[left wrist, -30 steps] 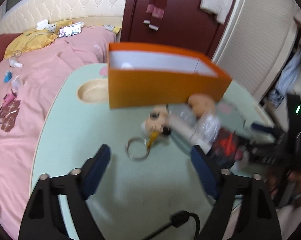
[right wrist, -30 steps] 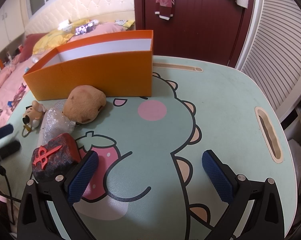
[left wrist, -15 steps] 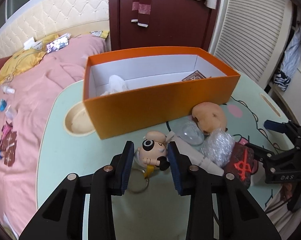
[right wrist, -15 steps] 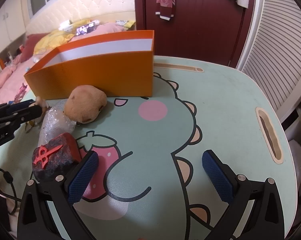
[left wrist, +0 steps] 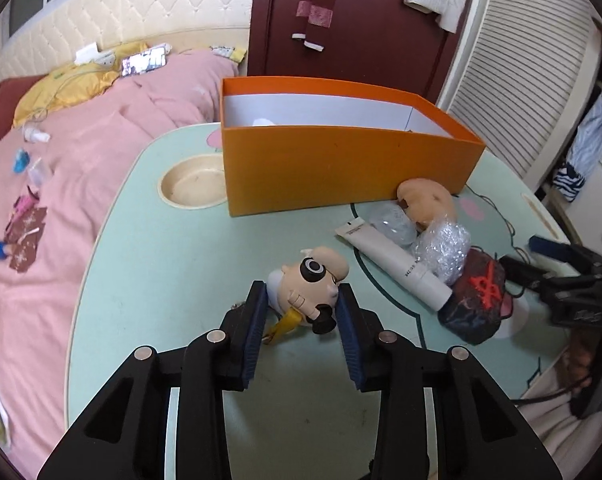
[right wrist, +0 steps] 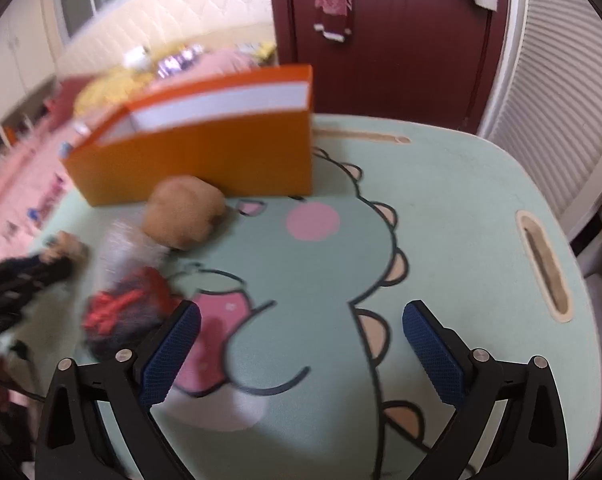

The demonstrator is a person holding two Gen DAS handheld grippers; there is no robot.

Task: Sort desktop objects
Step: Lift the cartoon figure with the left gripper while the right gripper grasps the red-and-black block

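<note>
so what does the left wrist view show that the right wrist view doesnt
Only the left wrist view shows the white tube and the round cup recess in the table, and the left gripper shut on the cartoon keychain figure. Only the right wrist view shows the right gripper open over the dinosaur print. Both show the orange box, the brown plush and the dark red-marked pouch.

Small cartoon figure keychain [left wrist: 311, 286], beige head with one black-ringed eye, tilted, pinched between blue pads above the mint-green table. Long orange cardboard box [left wrist: 341, 168] stands open behind. Beside it: tan plush toy [left wrist: 427, 200], white tube [left wrist: 393, 264], crinkly bubble wrap [left wrist: 447, 246], dark red-marked pouch [left wrist: 477, 300].
</note>
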